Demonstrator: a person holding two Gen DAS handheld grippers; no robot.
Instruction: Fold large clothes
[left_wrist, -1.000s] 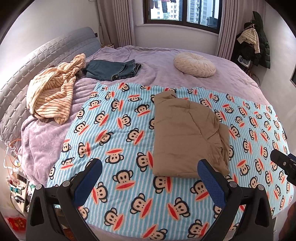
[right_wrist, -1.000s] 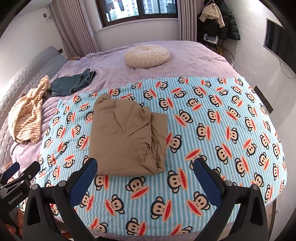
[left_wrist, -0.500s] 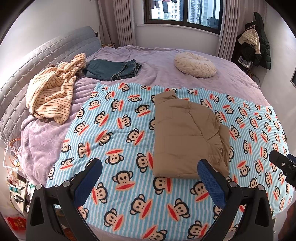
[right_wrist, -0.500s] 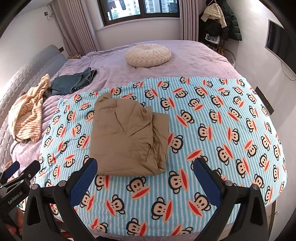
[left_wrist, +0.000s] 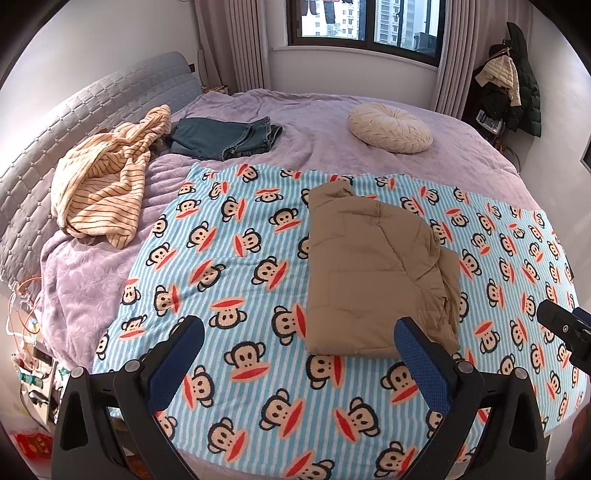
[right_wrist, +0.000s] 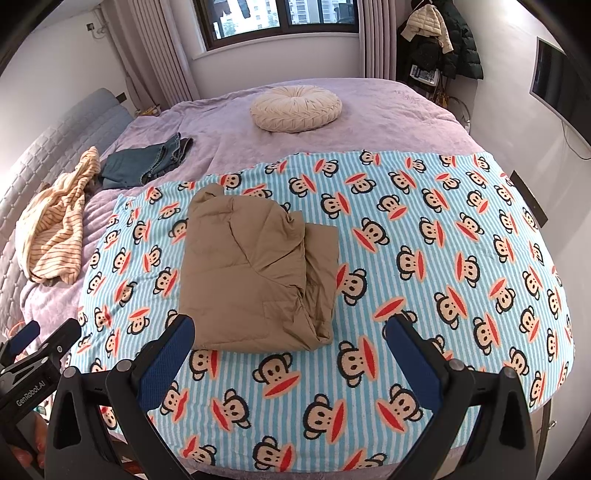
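**Tan jacket folded on the monkey blanket, both grippers empty**

The tan puffy jacket (left_wrist: 373, 273) lies folded into a rough rectangle on the blue striped monkey-print blanket (left_wrist: 236, 258). Collar end points toward the window, bottom hem toward me. A second layer sticks out along its right edge, slightly offset from the top layer. From the right wrist view the same jacket (right_wrist: 251, 273) sits left of centre on the blanket (right_wrist: 443, 240), with that offset layer bunched at the near right corner.

My left gripper (left_wrist: 299, 354) hangs above the near edge of the blanket, jaws spread wide, nothing between the blue pads. Its right finger overlaps the jacket's near hem in the view; I can't tell if it touches. My right gripper (right_wrist: 290, 354) is the same: jaws wide apart, nothing held, its left finger near the jacket's near left corner. Each gripper shows up at the edge of the other's view.

The blanket covers the near half of a bed with a purple cover (left_wrist: 325, 122). On the purple cover beyond the blanket: folded dark jeans (left_wrist: 225, 138) at the left, a cream and orange striped garment (left_wrist: 107, 177) crumpled beside them against the grey quilted headboard (left_wrist: 74, 110), and a round cream cushion (left_wrist: 391, 127) toward the window (left_wrist: 365, 22). Coats hang on a rack (left_wrist: 509, 92) in the far right corner.
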